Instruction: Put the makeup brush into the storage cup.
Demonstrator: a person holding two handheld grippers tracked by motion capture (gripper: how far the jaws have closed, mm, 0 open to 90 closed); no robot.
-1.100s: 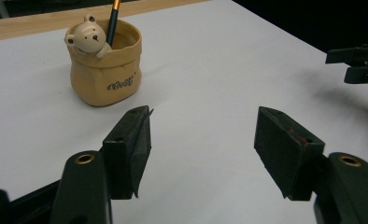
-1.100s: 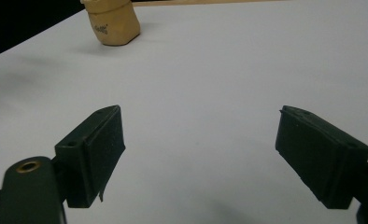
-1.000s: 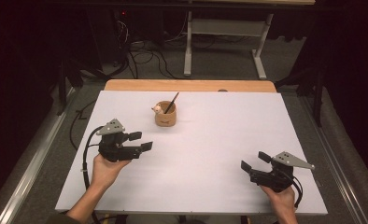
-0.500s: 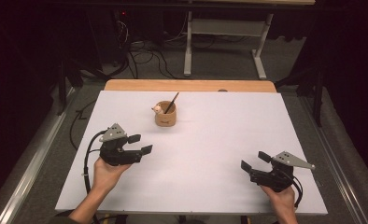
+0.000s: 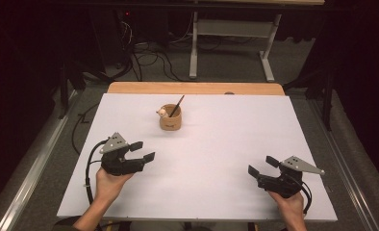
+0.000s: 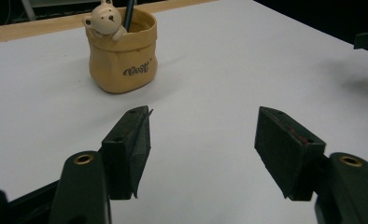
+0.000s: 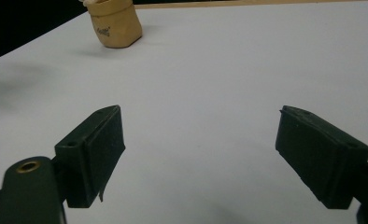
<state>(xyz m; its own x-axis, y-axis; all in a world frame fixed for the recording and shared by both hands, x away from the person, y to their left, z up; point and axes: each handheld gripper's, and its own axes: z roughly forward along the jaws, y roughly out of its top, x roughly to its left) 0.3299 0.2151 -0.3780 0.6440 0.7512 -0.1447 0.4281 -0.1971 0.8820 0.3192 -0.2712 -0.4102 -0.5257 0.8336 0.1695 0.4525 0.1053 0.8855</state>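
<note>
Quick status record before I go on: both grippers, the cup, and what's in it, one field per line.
left gripper: jaws open, empty, near the table's left front, pointing toward the cup
right gripper: jaws open, empty, near the table's right front
cup: tan, upright, toward the table's far middle, apart from both grippers
bear figure: on the cup's rim
dark stick: stands tilted in the cup
table: white top, wooden strip along the far edge

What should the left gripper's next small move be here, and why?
Probably ease the left gripper forward toward the tan bear cup: its jaws stand open and empty, the cup with the dark pen lies ahead of it, and the right gripper is farther off.
</note>
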